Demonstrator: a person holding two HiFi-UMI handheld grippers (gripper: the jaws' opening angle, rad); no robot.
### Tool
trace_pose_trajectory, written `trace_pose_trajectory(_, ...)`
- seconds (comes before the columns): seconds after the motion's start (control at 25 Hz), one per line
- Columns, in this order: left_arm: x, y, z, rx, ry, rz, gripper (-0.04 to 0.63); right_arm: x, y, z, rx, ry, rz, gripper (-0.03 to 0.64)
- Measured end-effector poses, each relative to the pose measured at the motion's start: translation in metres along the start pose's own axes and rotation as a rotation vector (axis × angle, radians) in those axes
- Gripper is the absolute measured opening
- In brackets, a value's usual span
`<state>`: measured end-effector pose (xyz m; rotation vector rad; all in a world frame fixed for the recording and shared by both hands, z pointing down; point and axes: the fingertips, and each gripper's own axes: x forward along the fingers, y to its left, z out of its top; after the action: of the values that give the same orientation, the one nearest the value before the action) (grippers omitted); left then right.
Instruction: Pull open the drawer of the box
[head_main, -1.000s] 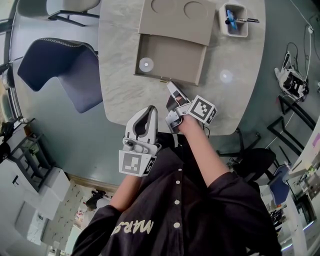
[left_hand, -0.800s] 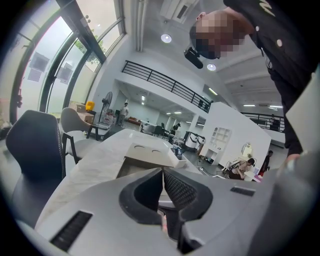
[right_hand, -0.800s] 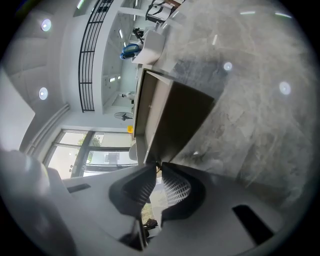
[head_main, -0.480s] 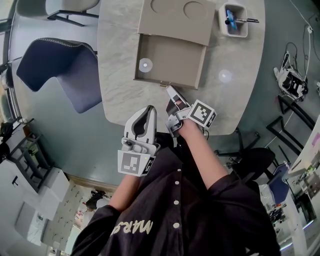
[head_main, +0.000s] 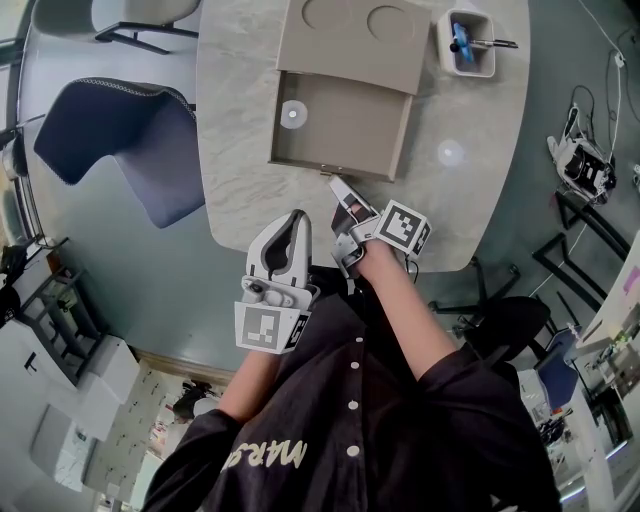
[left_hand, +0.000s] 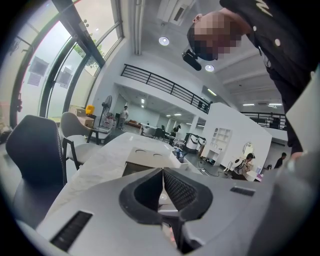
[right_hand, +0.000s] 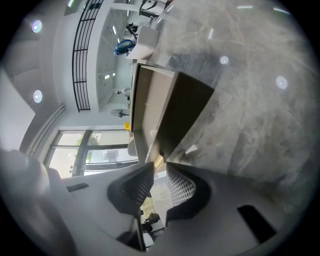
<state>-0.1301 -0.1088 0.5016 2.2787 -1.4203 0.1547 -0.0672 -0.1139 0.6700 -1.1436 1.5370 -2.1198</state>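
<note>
A tan box (head_main: 350, 40) with two round recesses on top stands at the table's far side. Its drawer (head_main: 340, 120) is pulled out toward me, with a small white disc (head_main: 292, 114) inside. My right gripper (head_main: 337, 183) is at the middle of the drawer's front edge, its jaws shut on the small handle tab (right_hand: 159, 161). In the right gripper view the drawer (right_hand: 187, 112) stretches away just beyond the fingertips. My left gripper (head_main: 296, 220) hovers at the table's near edge, left of the right one, shut on nothing. The left gripper view shows the box (left_hand: 150, 155) farther ahead.
The marble table (head_main: 240, 190) is oval, and its near edge lies under both grippers. A small white tray (head_main: 467, 42) with a blue pen stands to the right of the box. A dark chair (head_main: 120, 140) stands off the table's left side.
The drawer has slid a little farther out toward me, along with the right gripper on its handle. The left gripper has hardly moved.
</note>
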Motion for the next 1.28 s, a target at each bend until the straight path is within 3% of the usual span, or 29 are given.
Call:
trace_pose_trajectory(0.2,0.000,0.002,0.005,0.004,-0.004,0.018,0.018,-0.014,0.004,-0.015,-0.032,0.071,-0.021,0.028)
trace_pose_trajectory(0.4,0.002,0.000,0.016,0.017,-0.014,0.049,0.018,-0.029,0.061,0.000,-0.130,0.040,0.195,-0.003)
trace_pose_trajectory(0.56,0.003,-0.005,0.034,0.030,-0.038,0.060,0.018,-0.038,0.100,0.023,-0.336,0.009,0.231,-0.003)
trace_pose_trajectory(0.76,0.004,-0.024,0.065,0.067,-0.099,0.035,0.018,-0.065,0.145,0.063,-0.550,-0.074,0.250,-0.003)
trace_pose_trajectory(1.04,0.007,-0.046,0.111,0.099,-0.187,-0.002,0.018,-0.107,0.220,0.108,-0.649,-0.222,0.382,-0.003)
trace_pose_trajectory(1.28,0.010,-0.066,0.150,0.136,-0.253,-0.043,0.018,-0.160,0.274,0.133,-0.906,-0.388,0.379,-0.003)
